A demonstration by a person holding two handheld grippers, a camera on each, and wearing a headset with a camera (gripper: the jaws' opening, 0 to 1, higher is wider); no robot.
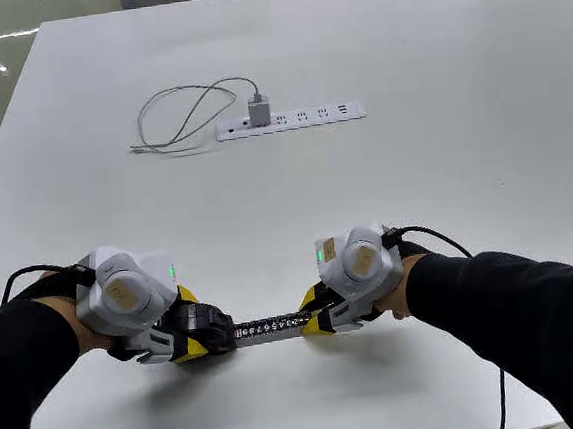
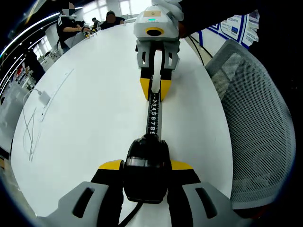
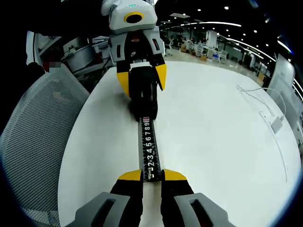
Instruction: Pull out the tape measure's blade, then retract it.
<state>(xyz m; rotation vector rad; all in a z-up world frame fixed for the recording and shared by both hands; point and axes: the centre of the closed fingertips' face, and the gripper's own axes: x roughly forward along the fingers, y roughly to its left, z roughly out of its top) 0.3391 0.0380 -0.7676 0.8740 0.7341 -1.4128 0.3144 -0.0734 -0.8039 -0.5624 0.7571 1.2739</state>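
Gripping a tape measure (image 2: 147,165) by its black body between yellow-tipped jaws, the left tool (image 1: 194,326) faces the right tool (image 3: 151,176), whose jaws are pinched narrow on the end of the blade (image 1: 271,326). A short run of blade, black with white numerals, spans the gap between the two tools, low over the white table (image 1: 414,183). Whether it touches the surface cannot be told.

Both tools sit near the table's front edge, held by a person in black sleeves (image 1: 515,305). The tabletop is plain, smooth and faintly glossy.

Well beyond the tools lies a white power strip (image 1: 290,120) with a charger (image 1: 258,109) plugged in. A grey cable (image 1: 182,113) loops out toward the left tool's side.

In the right tool's view, a grey mesh chair (image 3: 38,132) stands beside the table edge, and an open office with rows of ceiling lights (image 3: 222,23) stretches behind the left tool. In the left tool's view, people (image 2: 71,23) sit at the table's far end, past the right tool.
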